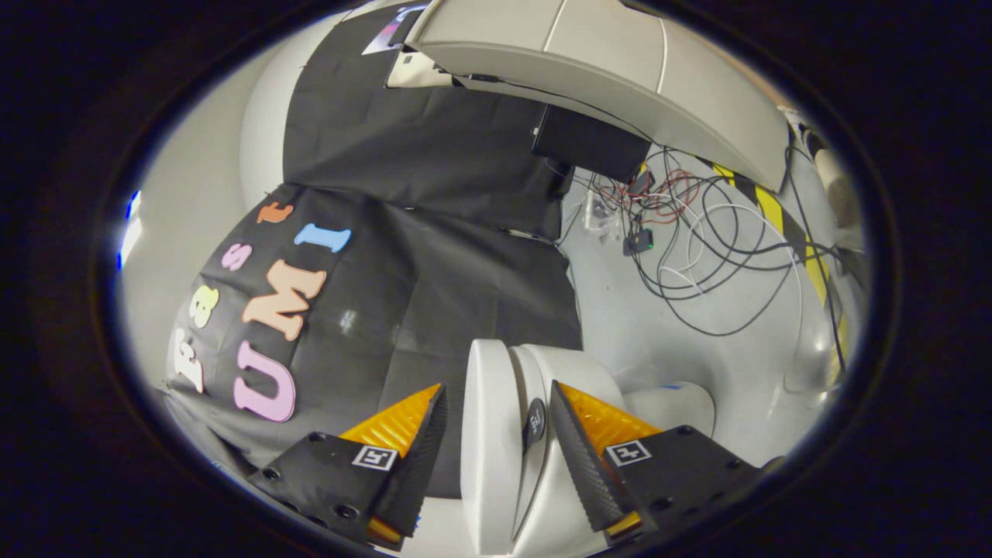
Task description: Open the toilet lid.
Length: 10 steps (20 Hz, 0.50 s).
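Item: toilet lid (487, 434), edge between the spread fingers of our gripper (496, 457), neither clearly pressing; grasp step; next, we judge, close and swing.

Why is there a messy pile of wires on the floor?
The wires lie in a loose tangle on the floor beyond the toilet lid, which looks untidy. Why they are there, I cannot tell. The gripper is open, a finger on each side of the lid.
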{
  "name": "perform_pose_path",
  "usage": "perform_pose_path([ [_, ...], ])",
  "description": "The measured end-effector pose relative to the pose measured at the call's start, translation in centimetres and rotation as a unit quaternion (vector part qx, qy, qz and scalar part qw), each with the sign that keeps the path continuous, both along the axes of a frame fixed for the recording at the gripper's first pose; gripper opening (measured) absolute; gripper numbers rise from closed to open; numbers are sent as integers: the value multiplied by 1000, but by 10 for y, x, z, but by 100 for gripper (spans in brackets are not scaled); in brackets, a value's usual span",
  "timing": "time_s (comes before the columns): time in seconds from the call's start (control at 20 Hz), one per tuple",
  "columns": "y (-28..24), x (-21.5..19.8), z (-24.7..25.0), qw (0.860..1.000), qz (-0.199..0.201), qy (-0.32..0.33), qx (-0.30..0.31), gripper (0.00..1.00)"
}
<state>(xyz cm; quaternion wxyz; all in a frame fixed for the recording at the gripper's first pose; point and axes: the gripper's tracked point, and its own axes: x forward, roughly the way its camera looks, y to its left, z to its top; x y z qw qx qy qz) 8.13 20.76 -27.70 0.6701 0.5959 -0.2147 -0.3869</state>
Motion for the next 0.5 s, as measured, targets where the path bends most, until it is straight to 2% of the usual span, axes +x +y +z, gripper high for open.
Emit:
perform_pose_path([
  [0.3,2,15,-19,1000,10,-3,29,82],
  [0.5,12,45,-27,998,54,6,36,82],
])
